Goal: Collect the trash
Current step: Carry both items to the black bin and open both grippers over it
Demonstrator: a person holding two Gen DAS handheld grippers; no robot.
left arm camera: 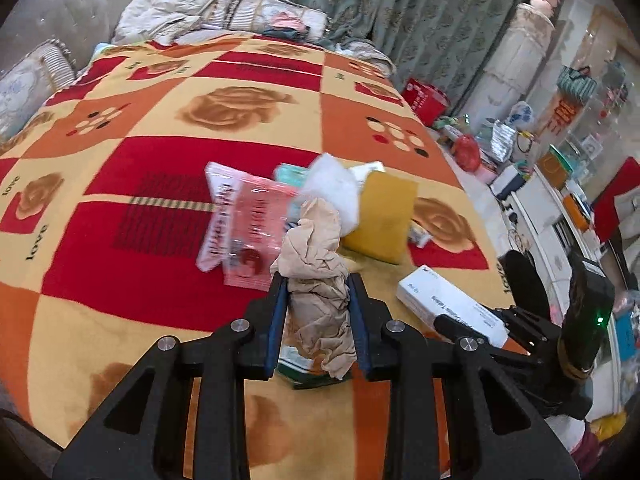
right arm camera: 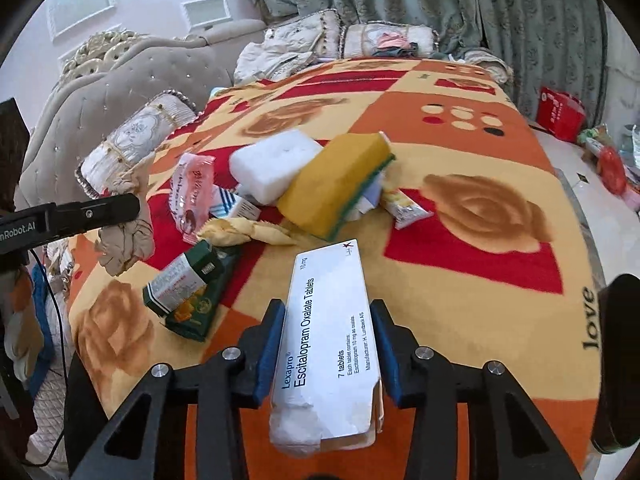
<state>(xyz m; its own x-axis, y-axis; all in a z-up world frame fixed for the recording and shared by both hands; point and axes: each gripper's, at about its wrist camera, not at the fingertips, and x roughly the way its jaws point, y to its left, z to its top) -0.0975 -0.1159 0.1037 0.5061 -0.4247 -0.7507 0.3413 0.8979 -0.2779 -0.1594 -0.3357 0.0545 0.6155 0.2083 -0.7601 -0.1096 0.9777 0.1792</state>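
At the left, the left gripper is clamped on a crumpled wad of beige paper, its blue pads pressing both sides, and in the right wrist view the wad looks to hang just clear of the orange, red and cream patterned blanket. Below it lies a dark green printed packet, flat on the blanket and untouched. Further along sits the rest of the litter: a pink clear plastic wrapper, a white foam block and a yellow sponge with a green scouring face leaning on it, with a small crushed tube just beside the sponge. At the right, the right gripper has its pads around a long white cardboard tablet box; they appear closed on its long edges, though contact on the right side is hard to confirm.

The step in hand seems to be lifting both pieces away. To do it well, the wad should be raised straight so its loose tail does not drag the packet, and the thin box squeezed gently, since its torn near end may buckle.
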